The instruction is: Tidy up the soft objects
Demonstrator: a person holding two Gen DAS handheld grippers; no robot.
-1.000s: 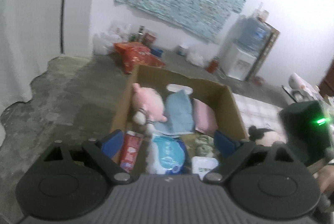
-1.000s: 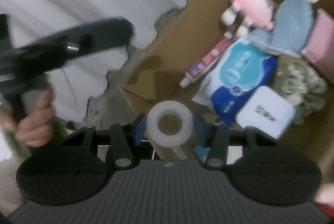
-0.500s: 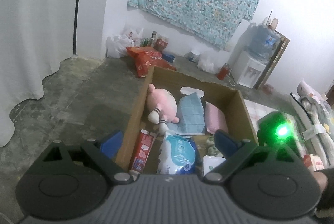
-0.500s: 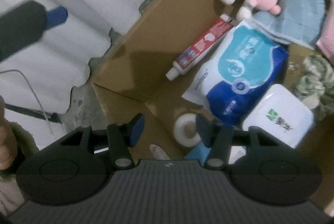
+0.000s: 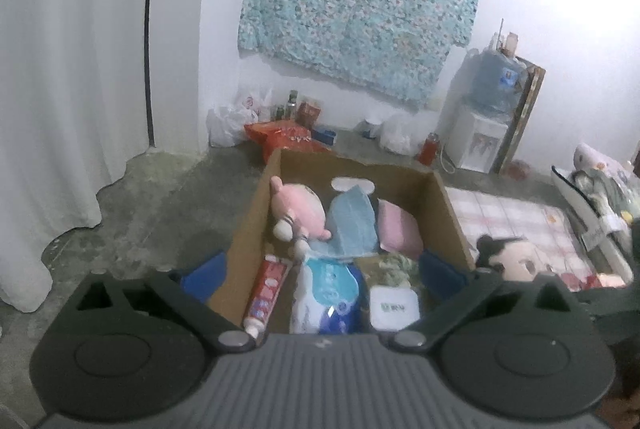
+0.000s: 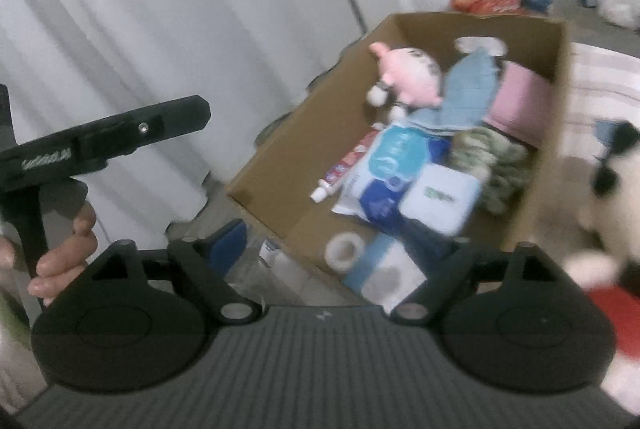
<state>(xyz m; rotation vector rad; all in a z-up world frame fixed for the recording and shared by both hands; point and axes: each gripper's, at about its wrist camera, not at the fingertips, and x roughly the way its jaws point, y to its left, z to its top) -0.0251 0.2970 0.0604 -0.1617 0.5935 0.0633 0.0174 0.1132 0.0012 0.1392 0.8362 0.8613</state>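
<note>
A cardboard box (image 5: 450,205) on the floor holds a pink plush (image 5: 298,209), a blue cloth (image 5: 352,221), a pink cloth (image 5: 398,229), a toothpaste tube (image 5: 266,291), a wipes pack (image 5: 330,293) and a white case (image 5: 394,305). My left gripper (image 5: 322,275) hangs over the box's near end, its jaws opening, with nothing between them. My right gripper (image 6: 332,245) is opening too. A white tape roll (image 6: 344,249) lies loose in the box's near corner, below the gap between its fingers. A black-haired doll (image 5: 512,257) lies on the mat to the right of the box.
A white curtain (image 5: 60,69) hangs on the left. Bags and bottles (image 5: 280,121) line the far wall, beside a water dispenser (image 5: 480,133). A checked mat (image 5: 520,213) with more plush things lies to the right. A person's hand (image 6: 68,249) holds the left gripper's handle.
The right gripper has let go of the white tape roll, which now lies in the box, and has pulled back with its jaws wide. The left gripper drew back and opened wider.
</note>
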